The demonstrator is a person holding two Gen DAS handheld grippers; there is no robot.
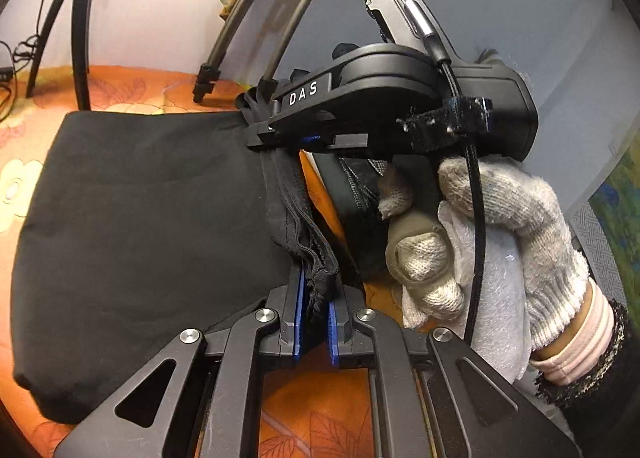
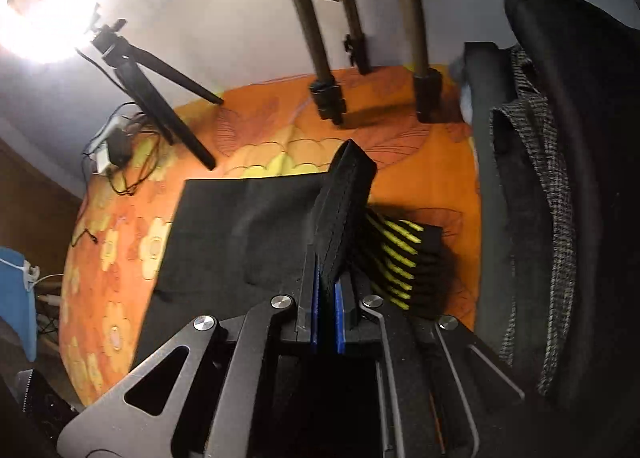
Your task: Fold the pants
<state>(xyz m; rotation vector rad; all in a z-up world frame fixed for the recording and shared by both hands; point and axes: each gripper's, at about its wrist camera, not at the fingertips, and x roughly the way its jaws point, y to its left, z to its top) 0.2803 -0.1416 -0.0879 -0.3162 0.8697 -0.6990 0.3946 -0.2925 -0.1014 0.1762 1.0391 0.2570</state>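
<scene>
Black pants (image 1: 140, 226) lie folded on an orange flowered bedspread (image 1: 132, 88). My left gripper (image 1: 316, 298) is shut on the bunched edge of the pants at their right side. In the left wrist view my right gripper (image 1: 264, 134), held by a gloved hand (image 1: 500, 226), grips the same edge farther away. In the right wrist view my right gripper (image 2: 329, 290) is shut on a thick folded hem of the pants (image 2: 240, 242), which stands up between the blue pads (image 2: 340, 314).
Tripod legs (image 2: 324, 94) stand on the bedspread (image 2: 260, 122) at the far edge, and a smaller tripod (image 2: 160, 106) with cables and a charger (image 2: 112, 146) stands at far left. A black-and-yellow striped cloth (image 2: 400, 258) lies right of the pants. Dark garments (image 2: 532, 178) hang at right.
</scene>
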